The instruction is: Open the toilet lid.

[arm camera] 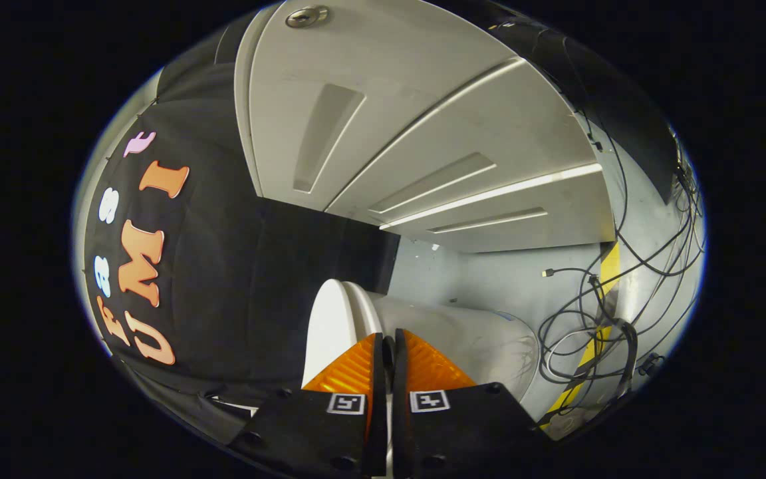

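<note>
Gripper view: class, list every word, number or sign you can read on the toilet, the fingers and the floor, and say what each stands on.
Toilet: no text.
Fingers, close together at the toilet: square black-and-white markers, patterns, not words.
Yellow stripe on the floor: no words.

Two square black-and-white fiducial markers on the gripper (388, 346), one on each finger mount, patterns only, no legible characters, fingers closed together, no readable brand, number or sign on toilet lid (330, 326), cabinet doors (423, 133) or floor tape (606, 279)
</note>
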The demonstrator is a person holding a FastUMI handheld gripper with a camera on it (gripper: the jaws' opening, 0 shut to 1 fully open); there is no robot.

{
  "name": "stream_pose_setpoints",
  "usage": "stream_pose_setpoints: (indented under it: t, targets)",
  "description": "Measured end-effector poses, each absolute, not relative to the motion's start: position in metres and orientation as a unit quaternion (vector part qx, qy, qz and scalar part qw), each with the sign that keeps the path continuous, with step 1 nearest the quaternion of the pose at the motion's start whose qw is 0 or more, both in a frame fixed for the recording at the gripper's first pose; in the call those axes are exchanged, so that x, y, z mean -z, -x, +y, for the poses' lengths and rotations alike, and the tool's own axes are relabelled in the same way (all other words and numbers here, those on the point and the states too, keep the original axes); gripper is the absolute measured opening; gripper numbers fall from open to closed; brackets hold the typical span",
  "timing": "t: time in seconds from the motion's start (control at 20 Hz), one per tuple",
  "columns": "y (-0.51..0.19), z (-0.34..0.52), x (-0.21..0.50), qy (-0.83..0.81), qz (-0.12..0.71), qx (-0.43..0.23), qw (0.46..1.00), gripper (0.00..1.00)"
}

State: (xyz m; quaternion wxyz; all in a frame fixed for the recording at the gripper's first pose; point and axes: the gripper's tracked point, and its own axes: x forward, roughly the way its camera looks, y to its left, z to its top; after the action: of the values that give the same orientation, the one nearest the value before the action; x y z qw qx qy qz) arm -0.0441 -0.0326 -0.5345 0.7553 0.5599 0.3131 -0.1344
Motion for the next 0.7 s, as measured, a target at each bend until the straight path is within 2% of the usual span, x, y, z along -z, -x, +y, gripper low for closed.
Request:
stream_pose_setpoints:
  t: [0.15, 0.7]
  targets:
    - [0.043, -0.032, 0.529, -0.527, 0.329, 0.136, 0.772, 0.11]
    - [0.008, -0.028, 0.457, -0.476, 0.281, 0.135, 0.822, 0.11]
